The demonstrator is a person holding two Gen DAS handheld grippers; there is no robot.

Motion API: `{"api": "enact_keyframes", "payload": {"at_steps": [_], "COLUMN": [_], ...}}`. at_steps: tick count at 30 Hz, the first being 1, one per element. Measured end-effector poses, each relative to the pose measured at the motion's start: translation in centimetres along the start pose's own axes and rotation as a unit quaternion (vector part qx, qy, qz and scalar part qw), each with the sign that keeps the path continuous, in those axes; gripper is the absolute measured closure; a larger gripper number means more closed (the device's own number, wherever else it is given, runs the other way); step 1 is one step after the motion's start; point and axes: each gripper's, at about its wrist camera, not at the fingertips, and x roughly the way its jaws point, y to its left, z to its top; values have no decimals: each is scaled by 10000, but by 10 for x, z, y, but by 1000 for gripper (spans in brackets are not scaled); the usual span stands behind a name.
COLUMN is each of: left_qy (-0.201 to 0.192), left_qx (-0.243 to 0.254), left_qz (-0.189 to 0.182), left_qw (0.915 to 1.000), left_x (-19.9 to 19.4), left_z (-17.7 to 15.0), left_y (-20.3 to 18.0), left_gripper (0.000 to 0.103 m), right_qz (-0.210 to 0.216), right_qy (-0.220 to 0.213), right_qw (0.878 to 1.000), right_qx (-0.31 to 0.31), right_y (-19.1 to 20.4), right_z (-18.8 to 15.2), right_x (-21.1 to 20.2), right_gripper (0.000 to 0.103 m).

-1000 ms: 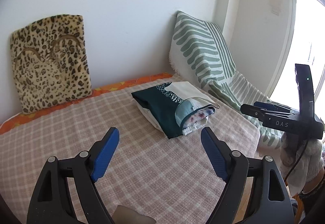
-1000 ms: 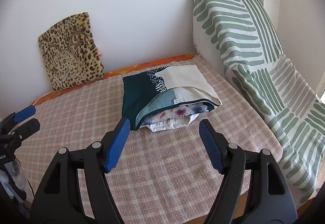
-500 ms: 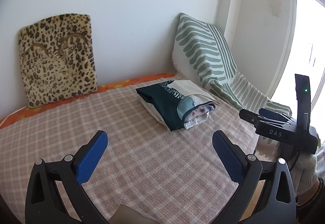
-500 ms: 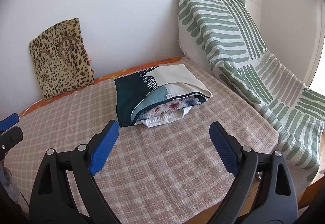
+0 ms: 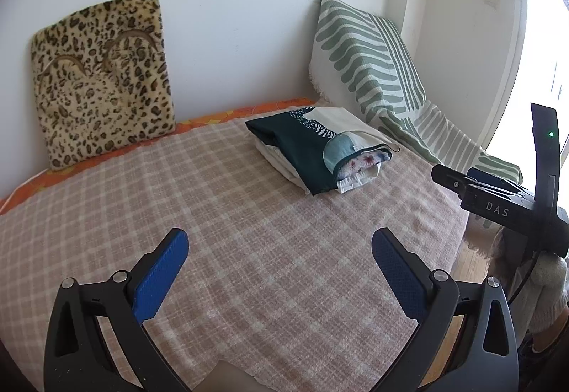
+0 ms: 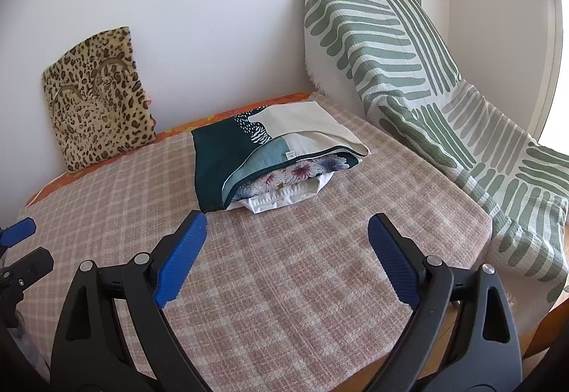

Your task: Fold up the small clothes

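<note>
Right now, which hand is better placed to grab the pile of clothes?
The right tool, I'd guess: the pile of clothes lies just ahead of its open jaws. The left tool, also open and empty, sits farther back.

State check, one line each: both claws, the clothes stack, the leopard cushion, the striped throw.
left claw: open, empty, jaws just widened
right claw: open, empty, jaws just widened
clothes stack: folded, piled on the checked blanket, untouched
leopard cushion: upright, leaning on the wall
striped throw: draped, spilling onto the blanket's edge
</note>
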Motion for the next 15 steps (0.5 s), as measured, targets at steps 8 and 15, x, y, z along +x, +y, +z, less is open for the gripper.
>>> {"api": "enact_keyframes", "payload": {"at_steps": [8, 15], "left_qy": [-48, -18], "left_qx": [-61, -102], "left_qz": [21, 21], "left_qw": [10000, 9999], "left_x": [-4, -5], "left_z": [1, -1], "left_y": [5, 6], "left_gripper": [1, 1], "right_qz": [4, 10], "right_qy": [-52, -85], "right_qw": [10000, 10000], "right_qx": [22, 4], "right_y": [5, 10], "right_z": [0, 0], "right_x": [-1, -4], "right_gripper": [9, 9]}}
